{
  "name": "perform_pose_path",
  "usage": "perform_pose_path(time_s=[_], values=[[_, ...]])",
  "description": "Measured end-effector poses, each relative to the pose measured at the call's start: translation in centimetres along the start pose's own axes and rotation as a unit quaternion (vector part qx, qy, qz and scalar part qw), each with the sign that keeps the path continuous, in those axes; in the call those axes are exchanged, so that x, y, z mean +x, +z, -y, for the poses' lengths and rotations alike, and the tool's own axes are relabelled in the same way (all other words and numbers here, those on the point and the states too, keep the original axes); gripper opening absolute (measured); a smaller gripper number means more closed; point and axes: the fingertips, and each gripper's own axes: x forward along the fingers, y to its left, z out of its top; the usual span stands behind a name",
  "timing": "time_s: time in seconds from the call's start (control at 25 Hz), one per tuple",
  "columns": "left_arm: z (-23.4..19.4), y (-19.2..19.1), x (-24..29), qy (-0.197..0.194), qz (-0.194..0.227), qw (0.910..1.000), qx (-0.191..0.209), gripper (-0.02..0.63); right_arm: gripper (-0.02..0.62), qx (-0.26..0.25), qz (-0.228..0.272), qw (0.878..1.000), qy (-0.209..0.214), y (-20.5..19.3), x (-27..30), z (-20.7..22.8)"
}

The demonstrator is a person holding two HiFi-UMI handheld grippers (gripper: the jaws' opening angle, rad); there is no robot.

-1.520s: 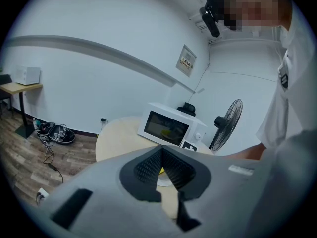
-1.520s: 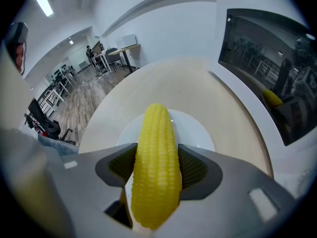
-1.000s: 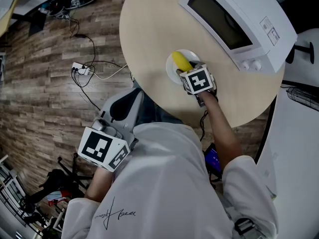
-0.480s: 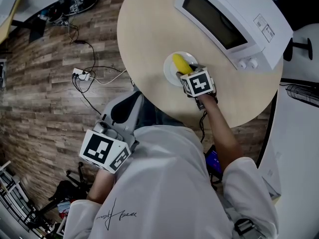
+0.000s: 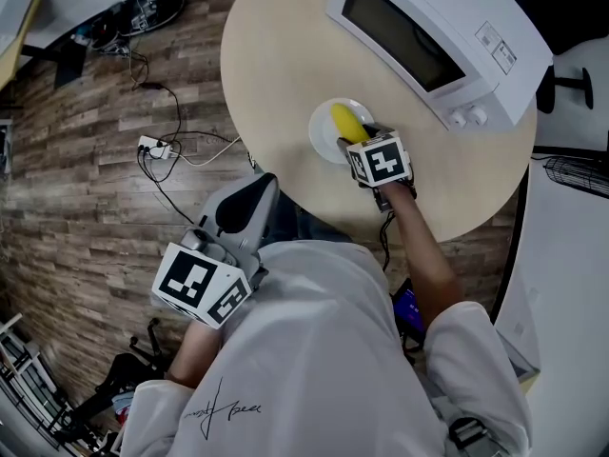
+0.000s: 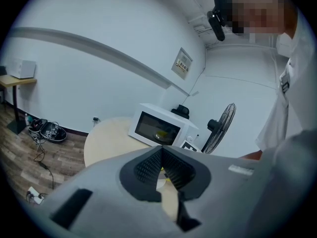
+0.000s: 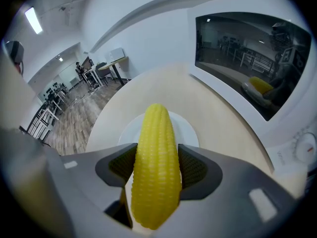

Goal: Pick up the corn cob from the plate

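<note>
At the white plate [image 5: 320,136], the right gripper [image 7: 157,168] clamps its jaws on the corn cob [image 7: 155,133], seemingly ready for lifting, while the unneeded left gripper [image 6: 162,168] idles with its jaws together and empty.

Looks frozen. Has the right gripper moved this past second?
Yes, slightly: the right gripper, holding the corn cob, edged back over the plate toward the person.

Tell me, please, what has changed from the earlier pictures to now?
Almost nothing visibly moved. The right gripper remains shut on the corn cob over the plate; whether it has lifted cannot be told. The left gripper stays shut and empty, beside the table.
</note>
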Motion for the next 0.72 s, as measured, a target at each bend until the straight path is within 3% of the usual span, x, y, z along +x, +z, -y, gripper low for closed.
perform_pose_path(time_s=[0.72], values=[[1.4,-0.8,0.2,-0.009,-0.003,0.9999,0.006,-0.009,0.270,0.028,0.041,0.999,0.017,0.0,-2.8,-0.5]])
